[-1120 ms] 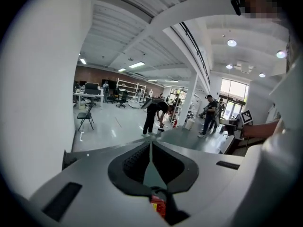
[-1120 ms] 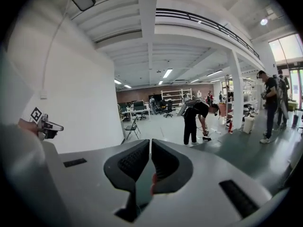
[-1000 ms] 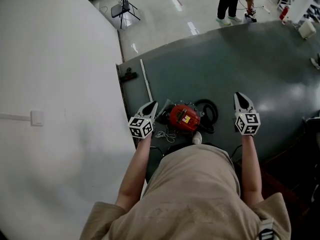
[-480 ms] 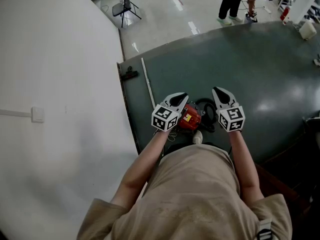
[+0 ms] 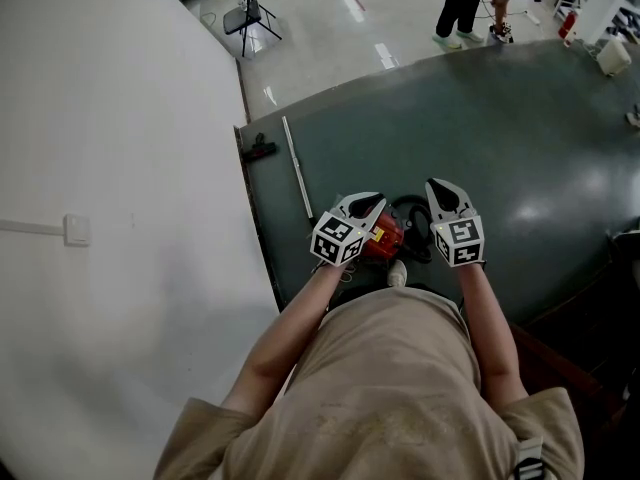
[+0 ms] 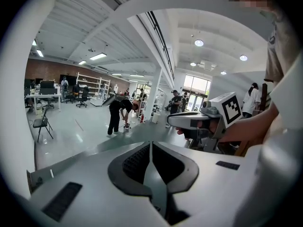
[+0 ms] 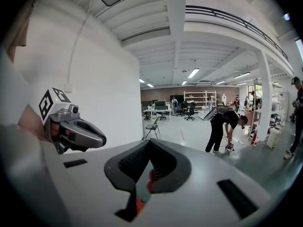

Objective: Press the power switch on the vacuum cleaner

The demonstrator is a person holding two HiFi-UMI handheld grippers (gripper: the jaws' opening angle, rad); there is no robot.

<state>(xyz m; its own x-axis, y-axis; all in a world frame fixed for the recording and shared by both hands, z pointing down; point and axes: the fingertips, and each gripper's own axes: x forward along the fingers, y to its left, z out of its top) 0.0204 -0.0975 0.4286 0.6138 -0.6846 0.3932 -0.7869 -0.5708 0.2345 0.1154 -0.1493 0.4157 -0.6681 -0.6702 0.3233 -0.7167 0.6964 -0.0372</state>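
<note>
In the head view a red vacuum cleaner point(image 5: 386, 236) sits on the dark green floor mat point(image 5: 520, 148) just ahead of the person's feet, its black hose point(image 5: 412, 212) coiled behind it. My left gripper point(image 5: 370, 202) hovers over the vacuum's left part and hides it; its jaws are shut with nothing held. My right gripper point(image 5: 438, 185) is shut and holds nothing, just right of the hose. The switch is not visible. In the right gripper view, a sliver of the red vacuum cleaner point(image 7: 150, 176) shows below the closed right gripper point(image 7: 150, 142). The left gripper point(image 6: 150, 144) faces the hall.
A white wall point(image 5: 110, 168) runs along the left. A metal wand point(image 5: 295, 168) and a floor nozzle point(image 5: 258, 150) lie on the mat's left edge. A folding chair point(image 5: 248, 13) and a bending person point(image 5: 460, 3) are farther off. A white shoe point(image 5: 396, 275) is beside the vacuum.
Both grippers have swung inward from either side of the vacuum; the left one now covers its left part, and the right one sits by the hose. Little movement in the last half second.
</note>
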